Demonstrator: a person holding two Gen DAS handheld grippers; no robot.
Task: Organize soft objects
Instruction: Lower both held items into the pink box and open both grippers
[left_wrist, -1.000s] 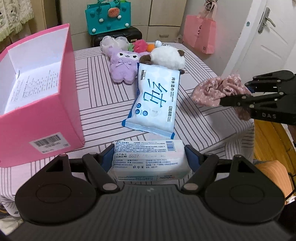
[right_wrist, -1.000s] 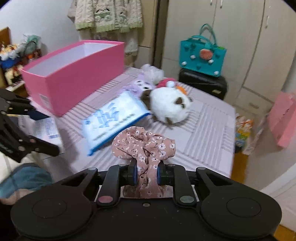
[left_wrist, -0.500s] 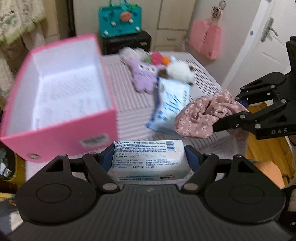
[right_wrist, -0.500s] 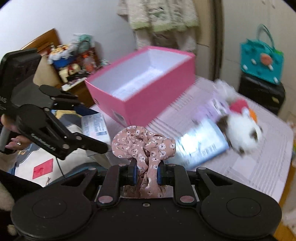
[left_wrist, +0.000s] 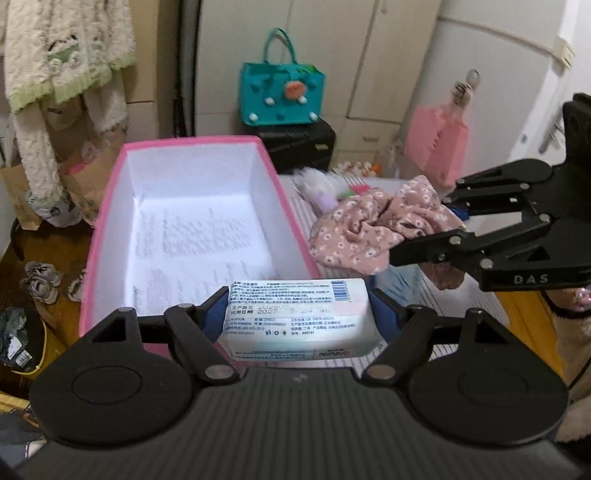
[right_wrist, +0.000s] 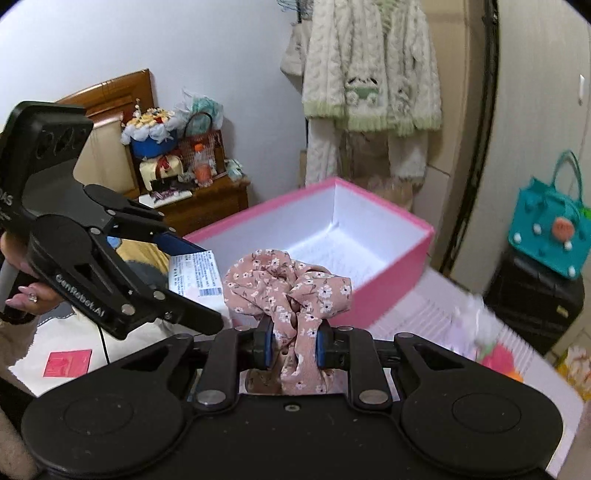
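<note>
Left wrist view showed me the box (left_wrist: 110, 206) empty; my left gripper (left_wrist: 299, 317) pinched a wipes pack (left_wrist: 295, 321) at its near rim, my right gripper (left_wrist: 424, 236) pinched a scrunchie (left_wrist: 369, 229) beside it. Nothing was stowed yet.

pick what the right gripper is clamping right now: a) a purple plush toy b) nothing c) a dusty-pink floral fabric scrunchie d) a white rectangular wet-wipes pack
c: the right gripper has its blue pads shut on the dusty-pink floral fabric scrunchie; the white rectangular wet-wipes pack sits in the left gripper.
</note>
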